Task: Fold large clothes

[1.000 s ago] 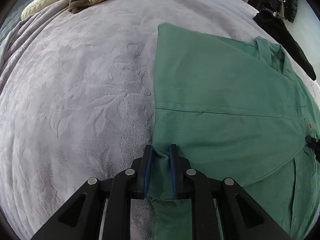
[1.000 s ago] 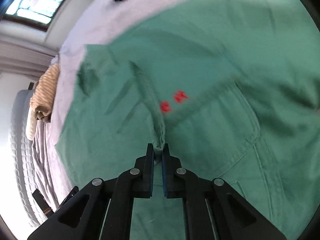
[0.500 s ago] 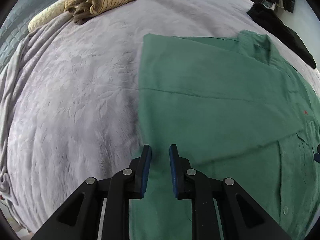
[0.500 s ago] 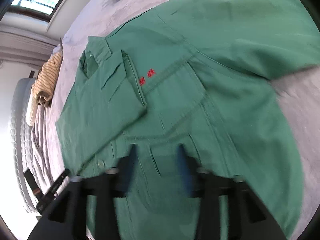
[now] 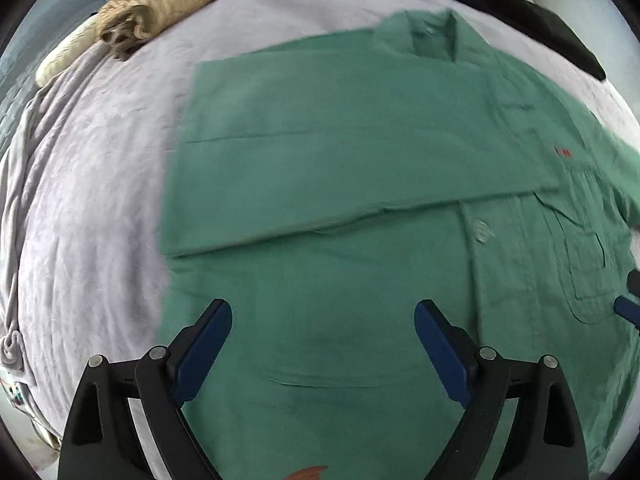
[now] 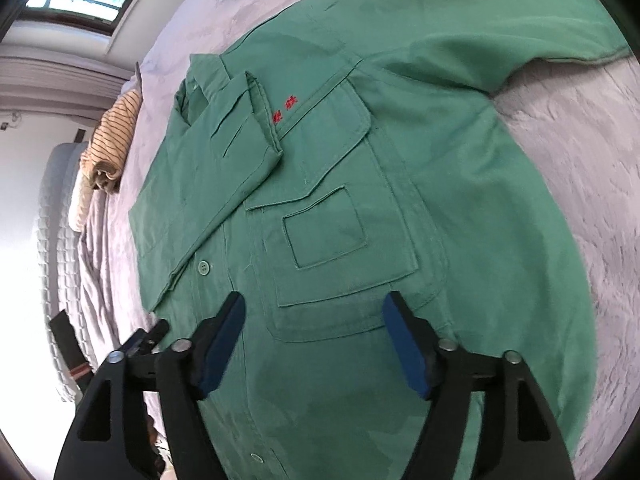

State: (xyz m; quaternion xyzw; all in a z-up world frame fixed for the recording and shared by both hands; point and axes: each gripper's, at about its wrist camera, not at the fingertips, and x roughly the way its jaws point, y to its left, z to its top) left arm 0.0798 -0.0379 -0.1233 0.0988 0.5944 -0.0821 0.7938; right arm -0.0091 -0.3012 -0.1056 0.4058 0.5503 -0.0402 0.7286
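Green cotton work shirt (image 5: 360, 152) spread flat on pale grey embossed bedspread (image 5: 92, 184), filling centre and right of both frames; one sleeve (image 6: 240, 128) folded across chest, other sleeve (image 6: 500, 36) reaching to upper right. Left gripper (image 5: 323, 332) and right gripper (image 6: 313, 322) both hovering above fabric, jaws opening, nothing between them. Risks: folded sleeve sliding back off smooth weave; next pinch catching only top layer, or snagging stitched pocket (image 6: 326, 234); plush bedspread dragging hem askew. Striped tan garment (image 5: 160, 12) bundled upper left, well apart.
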